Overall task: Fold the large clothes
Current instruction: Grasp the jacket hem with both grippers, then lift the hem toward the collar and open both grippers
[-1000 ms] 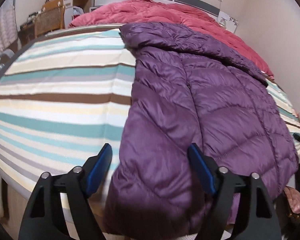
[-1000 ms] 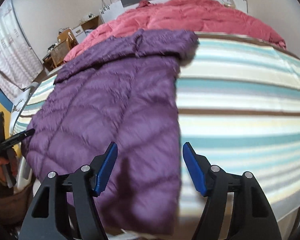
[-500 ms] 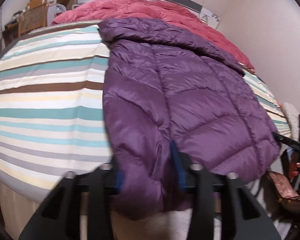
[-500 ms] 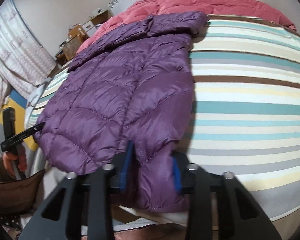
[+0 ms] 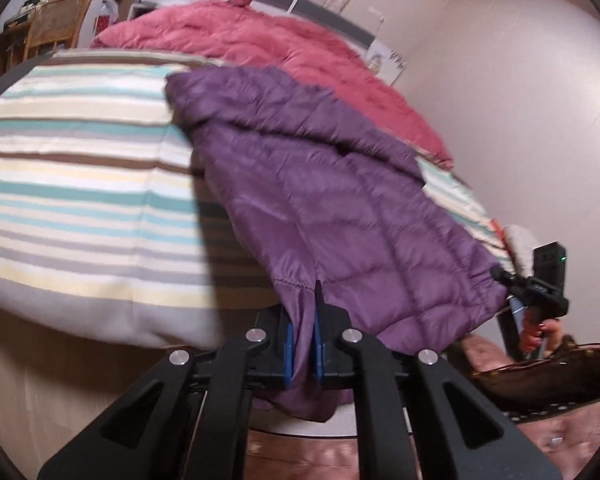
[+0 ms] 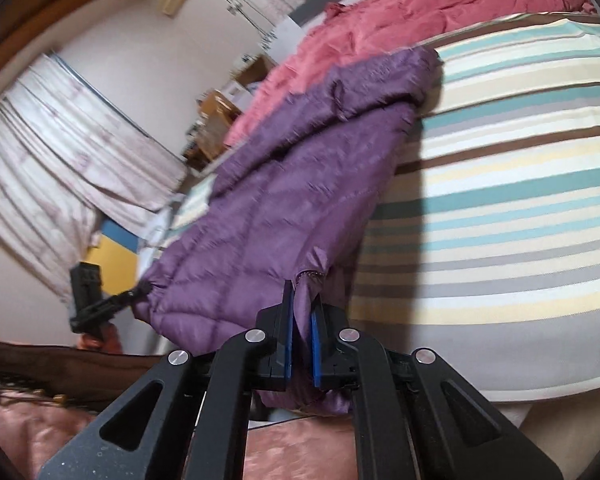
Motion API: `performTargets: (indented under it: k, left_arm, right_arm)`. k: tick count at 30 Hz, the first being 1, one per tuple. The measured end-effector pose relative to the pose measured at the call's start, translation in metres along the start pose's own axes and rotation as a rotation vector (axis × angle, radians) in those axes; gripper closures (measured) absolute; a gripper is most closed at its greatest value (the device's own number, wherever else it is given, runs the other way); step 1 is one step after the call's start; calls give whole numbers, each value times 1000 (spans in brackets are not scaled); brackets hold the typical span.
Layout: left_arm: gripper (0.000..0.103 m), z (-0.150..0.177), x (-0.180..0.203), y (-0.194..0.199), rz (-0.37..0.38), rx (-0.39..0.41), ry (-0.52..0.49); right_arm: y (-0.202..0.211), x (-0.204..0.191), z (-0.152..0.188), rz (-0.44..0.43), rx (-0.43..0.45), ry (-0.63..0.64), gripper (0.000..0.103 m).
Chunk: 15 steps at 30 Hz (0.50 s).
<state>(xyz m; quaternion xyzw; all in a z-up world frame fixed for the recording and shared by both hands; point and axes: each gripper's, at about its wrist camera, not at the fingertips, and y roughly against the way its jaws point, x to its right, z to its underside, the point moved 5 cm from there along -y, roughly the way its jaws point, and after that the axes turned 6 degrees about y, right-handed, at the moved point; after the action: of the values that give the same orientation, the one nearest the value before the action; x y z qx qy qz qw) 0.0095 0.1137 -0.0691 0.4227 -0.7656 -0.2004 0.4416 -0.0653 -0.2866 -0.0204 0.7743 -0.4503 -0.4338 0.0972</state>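
Note:
A purple quilted puffer jacket (image 5: 340, 200) lies across the striped bed (image 5: 80, 184), its hood end far and its hem toward me, lifted off the mattress edge. My left gripper (image 5: 302, 344) is shut on the hem's left corner. My right gripper (image 6: 300, 340) is shut on the hem's other corner; the jacket (image 6: 284, 184) stretches away from it toward the hood. Each gripper shows in the other's view, clamped on the hem: the right gripper (image 5: 508, 278), the left gripper (image 6: 134, 294).
A pink-red duvet (image 5: 260, 44) is heaped at the bed's far end. A wicker chair (image 5: 56, 20) and shelves stand beyond the bed. Curtains (image 6: 60, 160) hang at the left. A brown bag (image 5: 540, 376) sits by the bed's foot.
Both grippers closed on the jacket's hem corners, then pulled back and lifted the hem off the bed edge. The jacket is now stretched between them.

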Motion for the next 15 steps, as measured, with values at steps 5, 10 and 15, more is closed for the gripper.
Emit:
performTargets:
  k: [5,10,15]
  left_arm:
    - [96,-38,15,9,29,81,-36]
    - [95,-85,6,-6,39,117,33]
    - [93,-124,-12,-31,27,133,127]
  right_arm:
    - [-2,5,-35,-37,74,-46,96]
    - [-8,21,-78,-35,152,-93,96]
    - [-21,43,-118,-44,200,-166,96]
